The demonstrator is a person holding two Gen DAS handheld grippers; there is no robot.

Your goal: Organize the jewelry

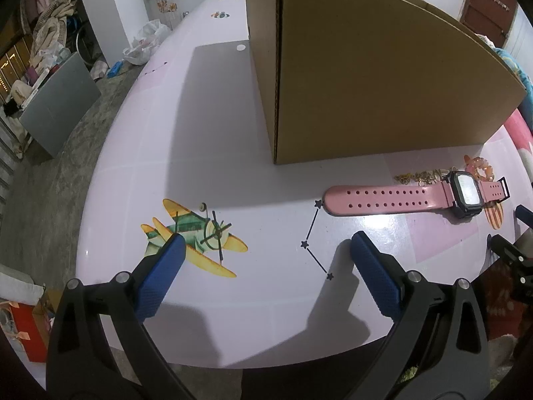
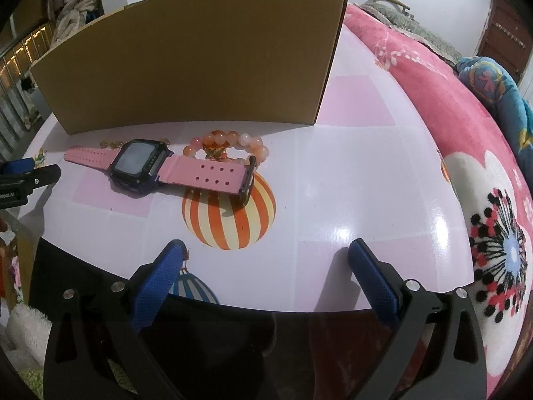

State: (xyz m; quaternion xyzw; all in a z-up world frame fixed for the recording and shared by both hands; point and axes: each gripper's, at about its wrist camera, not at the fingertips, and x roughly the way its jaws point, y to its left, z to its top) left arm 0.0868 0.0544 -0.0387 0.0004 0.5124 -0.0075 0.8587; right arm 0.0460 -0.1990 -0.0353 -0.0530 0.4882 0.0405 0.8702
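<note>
A pink-strapped watch (image 2: pixel 160 168) with a dark square face lies flat on the pale table (image 2: pixel 349 180), in front of a tall cardboard box (image 2: pixel 200 63). Behind the watch rests an orange bead bracelet (image 2: pixel 230 146), and a gold chain (image 1: pixel 419 176) lies beside it near the box. In the left wrist view the watch (image 1: pixel 413 196) is ahead and to the right of my open left gripper (image 1: pixel 266 243). My right gripper (image 2: pixel 266 250) hangs open over the table's near edge, short of the watch. Nothing is between either pair of fingers.
The cardboard box (image 1: pixel 366 83) fills the back of the table. A pink floral blanket (image 2: pixel 466 166) borders the table on the right. The floor, a grey board (image 1: pixel 56 106) and clutter lie off to the left. Part of the left gripper (image 2: pixel 23 180) shows at the right wrist view's left edge.
</note>
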